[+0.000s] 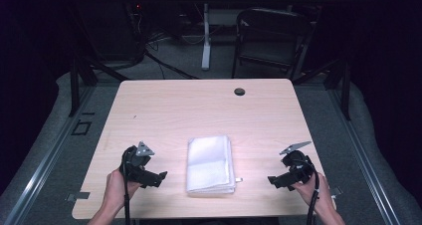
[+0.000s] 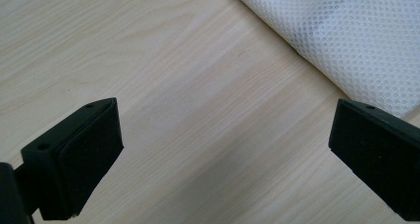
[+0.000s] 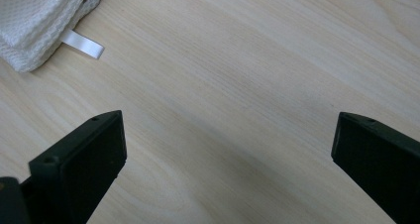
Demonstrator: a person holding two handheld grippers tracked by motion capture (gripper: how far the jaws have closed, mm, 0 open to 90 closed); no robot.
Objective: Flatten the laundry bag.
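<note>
The folded towel (image 1: 210, 164) lay flat at the near middle of the table (image 1: 199, 110), the one low obstacle between the left gripper (image 1: 160, 178) and the right gripper (image 1: 272, 180). Bare wood lay on both sides of it, and each gripper's wide-spread jaws had nothing between them. The far half of the table was free except for a small dark cap (image 1: 240, 91) near the back edge.
</note>
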